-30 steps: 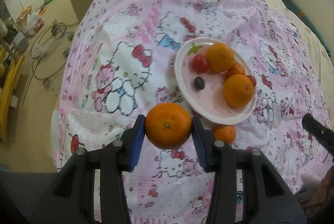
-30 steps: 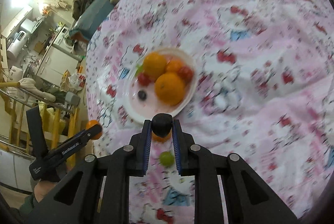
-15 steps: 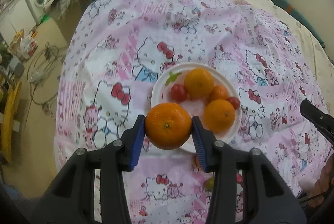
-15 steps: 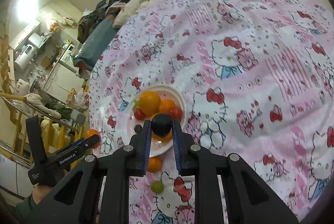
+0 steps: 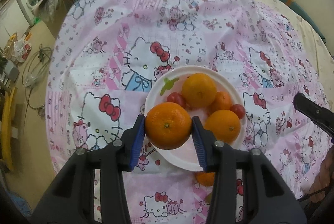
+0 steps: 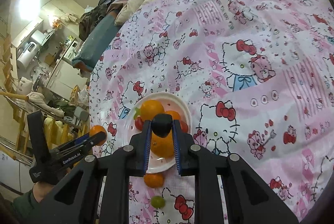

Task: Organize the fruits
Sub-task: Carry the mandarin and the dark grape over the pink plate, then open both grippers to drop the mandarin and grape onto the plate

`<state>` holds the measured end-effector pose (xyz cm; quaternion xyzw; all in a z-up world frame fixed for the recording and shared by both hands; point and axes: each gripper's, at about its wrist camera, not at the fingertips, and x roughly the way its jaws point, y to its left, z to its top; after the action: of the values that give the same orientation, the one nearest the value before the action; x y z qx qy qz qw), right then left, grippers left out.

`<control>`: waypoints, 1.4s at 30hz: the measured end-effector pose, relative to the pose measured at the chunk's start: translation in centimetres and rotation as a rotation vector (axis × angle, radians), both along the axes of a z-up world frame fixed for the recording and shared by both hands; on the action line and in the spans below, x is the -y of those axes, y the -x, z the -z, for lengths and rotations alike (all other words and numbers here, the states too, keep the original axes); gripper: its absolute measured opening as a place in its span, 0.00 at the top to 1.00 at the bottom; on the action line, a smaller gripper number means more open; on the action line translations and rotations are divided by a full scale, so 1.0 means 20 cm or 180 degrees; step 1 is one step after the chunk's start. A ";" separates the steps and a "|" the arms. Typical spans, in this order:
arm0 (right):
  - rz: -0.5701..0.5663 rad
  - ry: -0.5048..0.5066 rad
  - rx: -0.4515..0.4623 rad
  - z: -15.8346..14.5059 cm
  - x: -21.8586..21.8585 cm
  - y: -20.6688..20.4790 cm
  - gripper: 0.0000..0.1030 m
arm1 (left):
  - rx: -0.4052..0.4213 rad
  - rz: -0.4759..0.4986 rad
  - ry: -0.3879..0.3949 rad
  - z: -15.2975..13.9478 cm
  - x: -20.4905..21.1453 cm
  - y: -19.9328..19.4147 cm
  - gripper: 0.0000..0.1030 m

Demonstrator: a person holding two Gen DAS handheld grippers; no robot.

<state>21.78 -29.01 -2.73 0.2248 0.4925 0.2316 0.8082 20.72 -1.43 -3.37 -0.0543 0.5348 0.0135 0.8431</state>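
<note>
Currently both loads are in transit to the white plate (image 5: 154, 88). Low in the left wrist frame, the left gripper (image 5: 168, 126) is clamped on a large orange (image 5: 168, 125); in the right wrist frame the right gripper (image 6: 160, 129) pinches a dark fruit (image 6: 161, 124), identity unclear. The next move probably calls for lowering each onto bare plate surface, clear of fruit already there. Below the plate, a small orange (image 6: 154, 179) and green grape (image 6: 158, 201) remain on the patterned bedcover (image 6: 250, 40). Finger bodies hide the plate's near rim.

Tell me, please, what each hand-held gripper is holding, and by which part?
Left hand-held gripper: orange, clamped across its sides. Right hand-held gripper: small dark fruit, pinched at its sides.
</note>
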 end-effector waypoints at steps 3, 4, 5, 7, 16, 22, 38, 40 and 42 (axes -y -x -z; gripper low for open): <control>-0.0079 -0.0001 -0.0081 0.05 -0.05 -0.05 0.80 | -0.0068 0.0044 0.0040 0.05 0.02 -0.02 0.61; -0.0117 -0.0023 -0.0121 0.07 -0.07 -0.07 0.80 | -0.0094 0.0069 0.0040 0.07 0.02 -0.03 0.61; -0.0155 -0.0030 -0.0147 0.09 -0.09 -0.08 0.80 | -0.0119 0.0088 0.0046 0.09 0.03 -0.04 0.61; -0.0236 -0.0011 -0.0193 0.12 -0.14 -0.11 0.80 | -0.0185 0.0127 0.0091 0.13 0.05 -0.06 0.61; -0.0604 -0.0061 -0.0402 0.25 -0.36 -0.20 0.80 | -0.0337 0.0164 0.0043 0.23 0.07 -0.11 0.61; -0.0627 -0.0142 -0.0485 0.31 -0.41 -0.24 0.77 | -0.0342 0.0175 0.0071 0.24 0.08 -0.12 0.60; -0.0436 -0.0074 -0.0301 0.20 -0.33 -0.23 0.45 | -0.0205 0.0140 0.0071 0.20 0.06 -0.11 0.26; -0.0435 -0.0014 -0.0249 0.18 -0.32 -0.22 0.44 | -0.0215 0.0103 0.0096 0.20 0.05 -0.11 0.26; -0.0428 -0.0006 -0.0228 0.16 -0.31 -0.21 0.36 | -0.0207 0.0074 0.0087 0.20 0.04 -0.11 0.26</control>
<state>25.98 -22.83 -5.95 0.2001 0.5349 0.2776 0.7725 22.89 -2.28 -7.33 -0.0591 0.5626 -0.0018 0.8246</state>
